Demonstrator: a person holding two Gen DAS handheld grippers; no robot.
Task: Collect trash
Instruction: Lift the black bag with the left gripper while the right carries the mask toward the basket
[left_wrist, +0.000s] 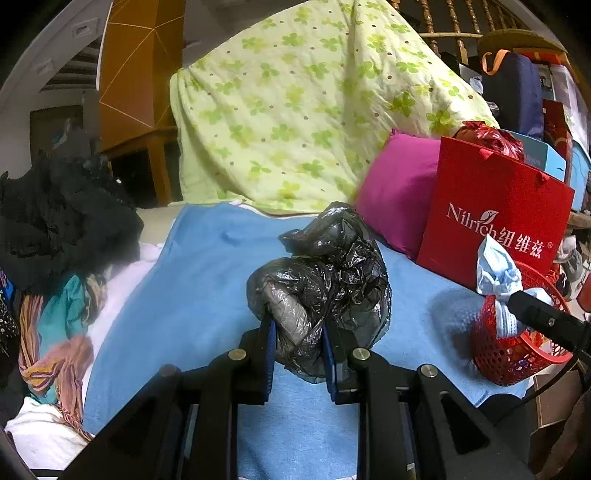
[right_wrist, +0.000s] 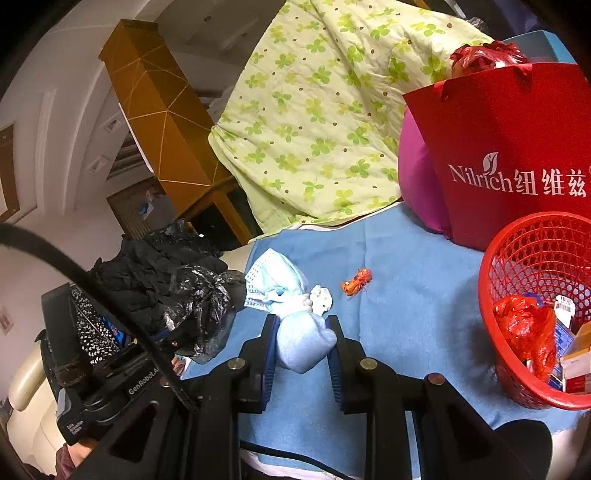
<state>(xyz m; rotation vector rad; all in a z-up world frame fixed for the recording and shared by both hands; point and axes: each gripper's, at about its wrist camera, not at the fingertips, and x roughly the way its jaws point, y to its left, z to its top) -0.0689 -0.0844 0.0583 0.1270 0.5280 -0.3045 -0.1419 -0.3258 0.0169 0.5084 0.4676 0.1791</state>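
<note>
Left wrist: left tongs (left_wrist: 299, 332) clamp black bag (left_wrist: 325, 280); right tongs (right_wrist: 301, 338) clamp blue mask wad (right_wrist: 295, 332).

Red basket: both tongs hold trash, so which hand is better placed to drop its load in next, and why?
Right. Its tongs grip the blue mask beside the red basket; the left tongs, holding the black bag, sit farther away.

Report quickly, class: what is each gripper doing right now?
Left gripper: shut on the crumpled black plastic bag.
Right gripper: shut on the bundled light blue face mask.
</note>
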